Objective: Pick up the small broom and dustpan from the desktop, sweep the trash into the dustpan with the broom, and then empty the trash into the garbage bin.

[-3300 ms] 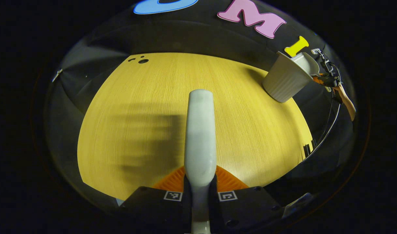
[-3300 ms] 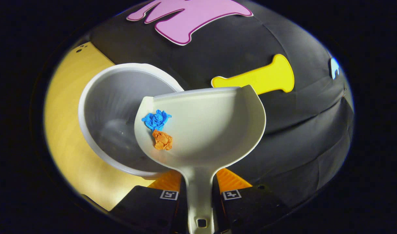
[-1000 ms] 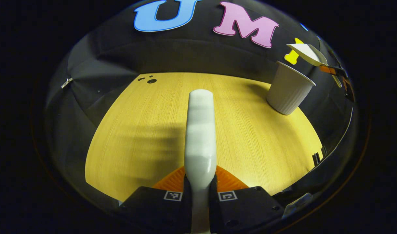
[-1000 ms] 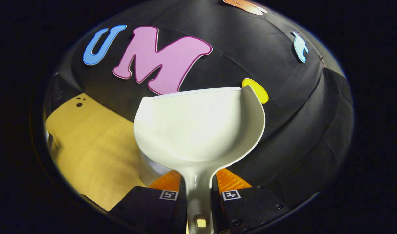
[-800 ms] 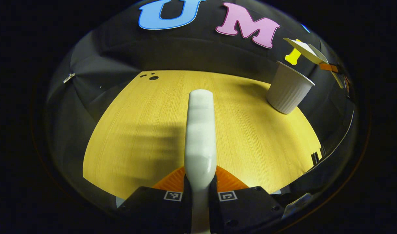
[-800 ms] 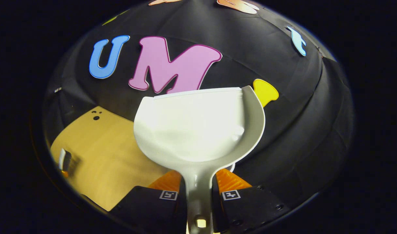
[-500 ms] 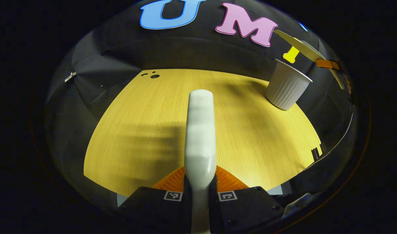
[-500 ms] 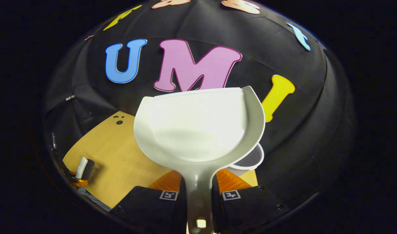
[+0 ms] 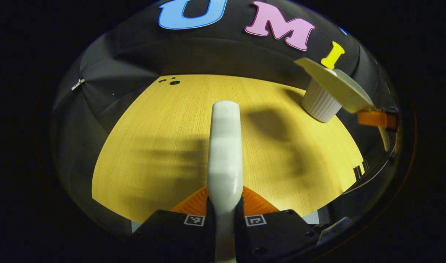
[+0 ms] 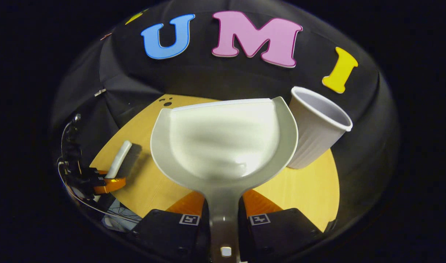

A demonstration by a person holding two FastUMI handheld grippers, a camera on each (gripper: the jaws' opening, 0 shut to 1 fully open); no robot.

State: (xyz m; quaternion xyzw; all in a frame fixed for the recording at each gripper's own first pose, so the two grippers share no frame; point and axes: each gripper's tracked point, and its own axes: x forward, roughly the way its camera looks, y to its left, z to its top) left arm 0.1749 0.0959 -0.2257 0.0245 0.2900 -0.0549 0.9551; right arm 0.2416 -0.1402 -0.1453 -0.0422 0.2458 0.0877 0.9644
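Observation:
My left gripper (image 9: pixel 224 202) is shut on the white small broom (image 9: pixel 224 146), which juts forward above the yellow desktop (image 9: pixel 153 146). The left gripper (image 10: pixel 106 182) and broom (image 10: pixel 118 159) also appear at the left of the right gripper view. My right gripper (image 10: pixel 223 210) is shut on the handle of the white dustpan (image 10: pixel 223 138), whose scoop holds nothing and hangs level over the desktop (image 10: pixel 299 190). The white ribbed garbage bin (image 10: pixel 314 128) stands upright just right of the pan. In the left gripper view the dustpan (image 9: pixel 336 86) partly covers the bin (image 9: pixel 319 106).
Small dark holes (image 9: pixel 171 82) mark the desktop's far left corner. The desktop's front edge (image 9: pixel 113 212) lies close to my left gripper. Cables (image 10: pixel 84 204) hang beside the left gripper off the table's left side.
Blue and orange scraps lay in the pan over the bin 3.3 s ago; the pan now holds nothing. My right gripper swung it away from the bin, down toward the desktop. The left barely moved.

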